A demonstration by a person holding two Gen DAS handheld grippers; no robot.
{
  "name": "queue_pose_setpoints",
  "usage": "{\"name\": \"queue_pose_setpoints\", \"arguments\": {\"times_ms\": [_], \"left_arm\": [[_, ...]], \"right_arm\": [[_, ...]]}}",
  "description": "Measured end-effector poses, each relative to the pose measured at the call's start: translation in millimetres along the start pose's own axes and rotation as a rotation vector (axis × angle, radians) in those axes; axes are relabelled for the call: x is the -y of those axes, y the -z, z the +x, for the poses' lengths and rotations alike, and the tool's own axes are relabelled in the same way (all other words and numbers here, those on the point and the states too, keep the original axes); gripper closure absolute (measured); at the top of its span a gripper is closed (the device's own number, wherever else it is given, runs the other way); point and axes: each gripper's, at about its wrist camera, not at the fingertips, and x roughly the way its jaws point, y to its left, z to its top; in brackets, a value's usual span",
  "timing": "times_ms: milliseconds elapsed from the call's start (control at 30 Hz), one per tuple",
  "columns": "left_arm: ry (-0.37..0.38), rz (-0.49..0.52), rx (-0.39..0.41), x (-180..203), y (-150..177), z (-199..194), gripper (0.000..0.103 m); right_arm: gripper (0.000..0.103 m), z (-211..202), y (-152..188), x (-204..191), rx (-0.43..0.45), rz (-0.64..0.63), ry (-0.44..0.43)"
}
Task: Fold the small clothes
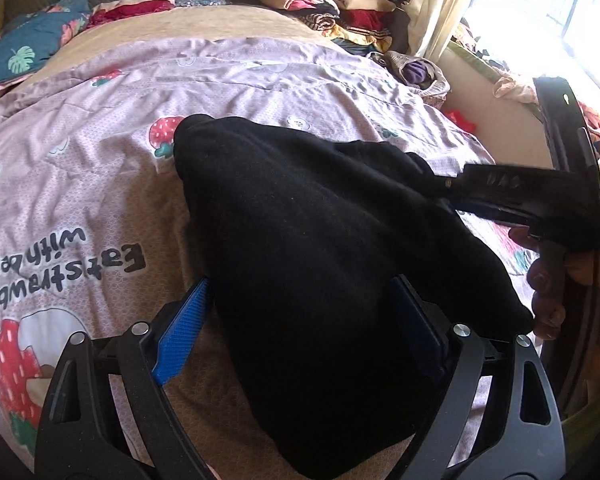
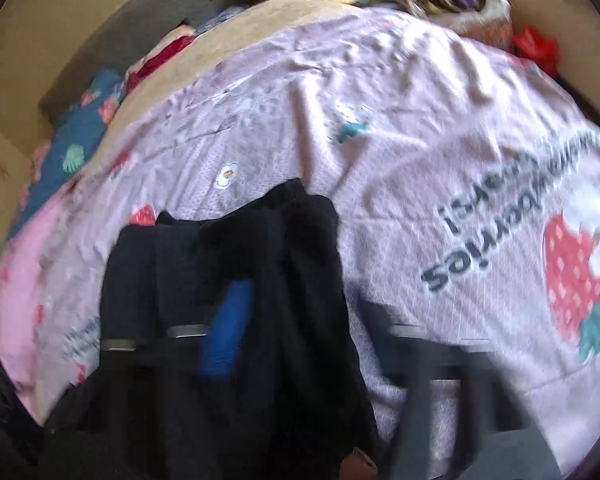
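A black garment (image 1: 316, 248) lies bunched on the pink strawberry-print bedsheet (image 1: 100, 168). My left gripper (image 1: 300, 320) is open, its blue pads (image 1: 180, 332) wide apart on either side of the cloth. My right gripper (image 1: 452, 184) reaches in from the right in the left wrist view and touches the garment's right edge. In the blurred right wrist view the black garment (image 2: 236, 280) drapes over the right gripper (image 2: 300, 312); one blue pad (image 2: 224, 332) shows through the folds, the other finger (image 2: 404, 344) stands far to the right.
A pile of mixed clothes (image 1: 340, 4) lies at the bed's far end. A blue leaf-print pillow (image 1: 24, 52) is at the far left. A bright window (image 1: 540, 4) and curtain are at the right, with a red item (image 2: 536, 48) by the bed.
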Motion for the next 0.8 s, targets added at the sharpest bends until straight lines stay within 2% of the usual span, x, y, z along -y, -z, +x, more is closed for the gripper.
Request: {"name": "queue_pose_setpoints", "arguments": {"times_ms": [67, 200, 267, 367, 467, 500, 533, 567, 633, 700, 733, 800], "left_arm": [[0.008, -0.005, 0.002, -1, 1, -1, 0.020], [0.015, -0.013, 0.005, 0, 3, -3, 0.020], [0.007, -0.007, 0.010, 2, 4, -3, 0.020], [0.004, -0.006, 0.008, 4, 4, -3, 0.020], [0.001, 0.005, 0.004, 7, 5, -3, 0.019], [0.000, 0.012, 0.002, 9, 6, -3, 0.018], [-0.006, 0.018, 0.000, 11, 7, -2, 0.018], [-0.011, 0.021, -0.002, 12, 7, -1, 0.018], [-0.014, 0.025, 0.001, 14, 8, -2, 0.018], [-0.018, 0.026, 0.000, 14, 8, -2, 0.018], [-0.019, 0.026, 0.000, 14, 8, -2, 0.018], [-0.019, 0.026, 0.000, 15, 8, -2, 0.018]], "right_arm": [[0.093, -11, 0, -16, 0.051, -0.111, 0.034], [0.095, -35, -10, -35, 0.163, -0.248, -0.047], [0.095, -37, -17, -35, 0.189, -0.278, -0.072], [0.095, -22, -24, -23, 0.165, -0.271, -0.069], [0.095, -8, -16, -4, 0.153, -0.257, -0.043], [0.100, -3, -14, 2, 0.153, -0.245, -0.031], [0.102, 1, -10, 11, 0.166, -0.231, 0.026], [0.102, 6, -9, 17, 0.159, -0.215, 0.048], [0.103, 12, -2, 37, 0.136, -0.145, 0.030], [0.103, 10, 2, 43, 0.146, -0.149, 0.088], [0.103, 7, 4, 46, 0.142, -0.138, 0.087], [0.103, -6, 9, 52, 0.161, -0.091, 0.031]]}}
